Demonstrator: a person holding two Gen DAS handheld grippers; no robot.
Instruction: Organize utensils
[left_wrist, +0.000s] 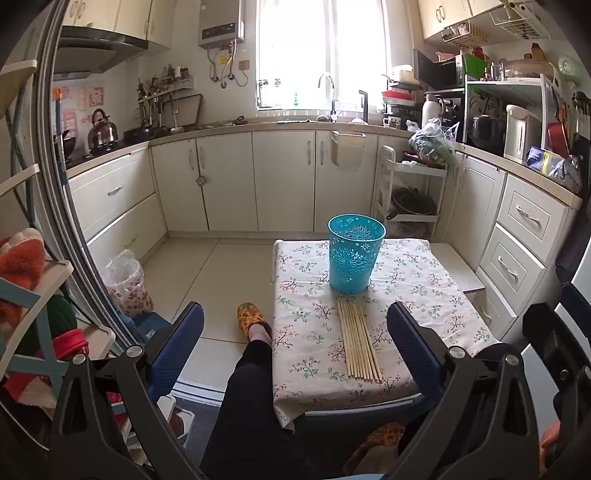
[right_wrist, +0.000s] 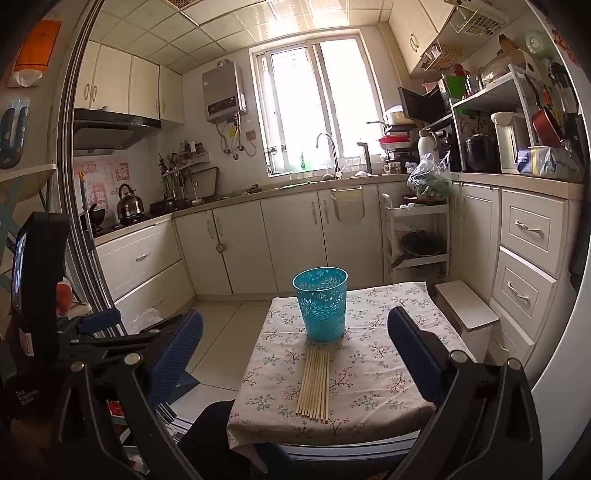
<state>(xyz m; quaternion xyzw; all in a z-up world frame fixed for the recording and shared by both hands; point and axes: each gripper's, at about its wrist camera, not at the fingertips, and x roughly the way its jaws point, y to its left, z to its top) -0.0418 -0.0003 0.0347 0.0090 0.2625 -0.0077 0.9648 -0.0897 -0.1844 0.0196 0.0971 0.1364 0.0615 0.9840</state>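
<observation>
A row of several wooden chopsticks (left_wrist: 358, 341) (right_wrist: 315, 384) lies side by side on a small table with a flowered cloth (left_wrist: 413, 280) (right_wrist: 380, 369). Behind them stands an upright turquoise perforated cup (left_wrist: 355, 258) (right_wrist: 322, 302), which looks empty. My left gripper (left_wrist: 295, 325) hangs open in front of the table's near edge, well short of the chopsticks, nothing between its blue pads. My right gripper (right_wrist: 295, 328) is open too, held back from the table with the chopsticks and cup seen between its fingers.
A person's dark trouser leg (left_wrist: 251, 387) and yellow slipper (left_wrist: 251, 315) stretch out left of the table. Kitchen cabinets (left_wrist: 229, 181) ring the tiled floor. A white stool (right_wrist: 465, 302) and drawers (right_wrist: 528, 266) stand right of the table. A cluttered shelf (left_wrist: 33, 295) is at the far left.
</observation>
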